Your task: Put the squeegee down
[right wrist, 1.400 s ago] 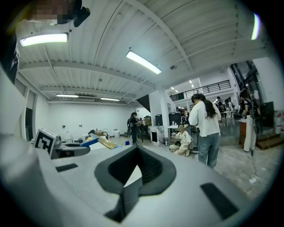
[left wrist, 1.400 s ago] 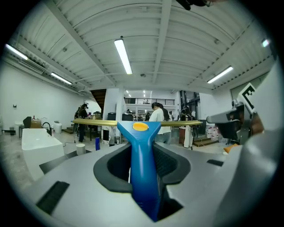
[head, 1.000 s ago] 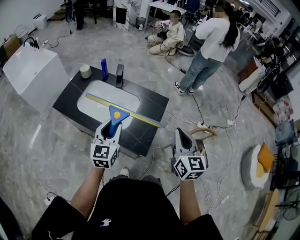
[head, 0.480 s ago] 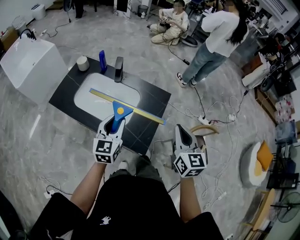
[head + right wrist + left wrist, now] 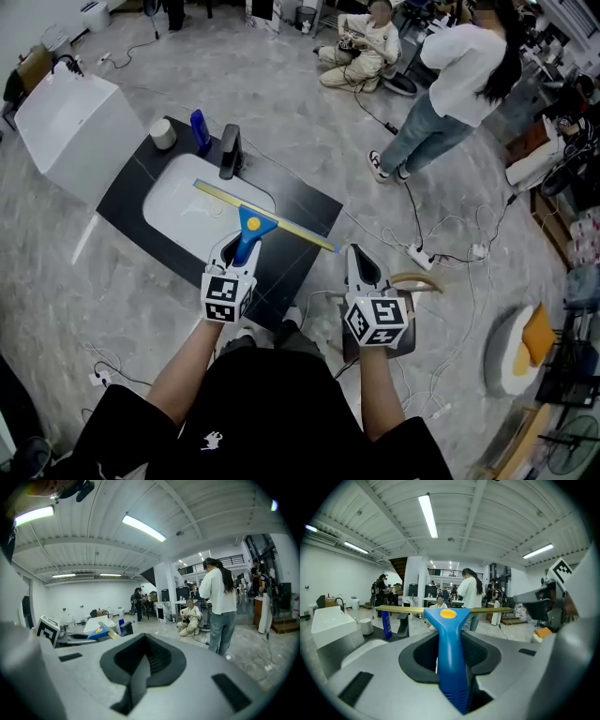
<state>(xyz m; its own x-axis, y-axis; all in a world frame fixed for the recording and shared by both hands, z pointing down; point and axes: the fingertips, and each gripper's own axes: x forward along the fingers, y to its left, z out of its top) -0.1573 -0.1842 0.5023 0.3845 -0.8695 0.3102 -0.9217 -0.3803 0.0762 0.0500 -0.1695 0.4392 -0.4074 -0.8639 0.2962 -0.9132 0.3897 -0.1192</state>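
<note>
Two grippers, one load. My left gripper (image 5: pixel 236 255) was clamped on the blue handle of the squeegee (image 5: pixel 251 223), with its jaws part-way in. The yellow blade lay crosswise ahead of the jaws, in the air above the near part of the black countertop (image 5: pixel 302 212) and the rim of the white basin (image 5: pixel 183 204). I could see no contact with either. My right gripper (image 5: pixel 358 262) had its jaws together on nothing and hung off the counter's right side, over the floor.

Step in hand, as I judged it: the squeegee was over its resting place and not yet released. The next move called for lowering it until blade and handle lay flat on bare countertop, then spreading the jaws and backing straight out.

Surroundings: a black faucet (image 5: pixel 229 150), a blue bottle (image 5: pixel 199 131) and a pale cup (image 5: pixel 163 133) stood along the basin's far side, well apart from the blade. The basin's hollow seemed the likelier hazard, since a long blade could tip into it. Two people and loose cables occupied the floor beyond.
</note>
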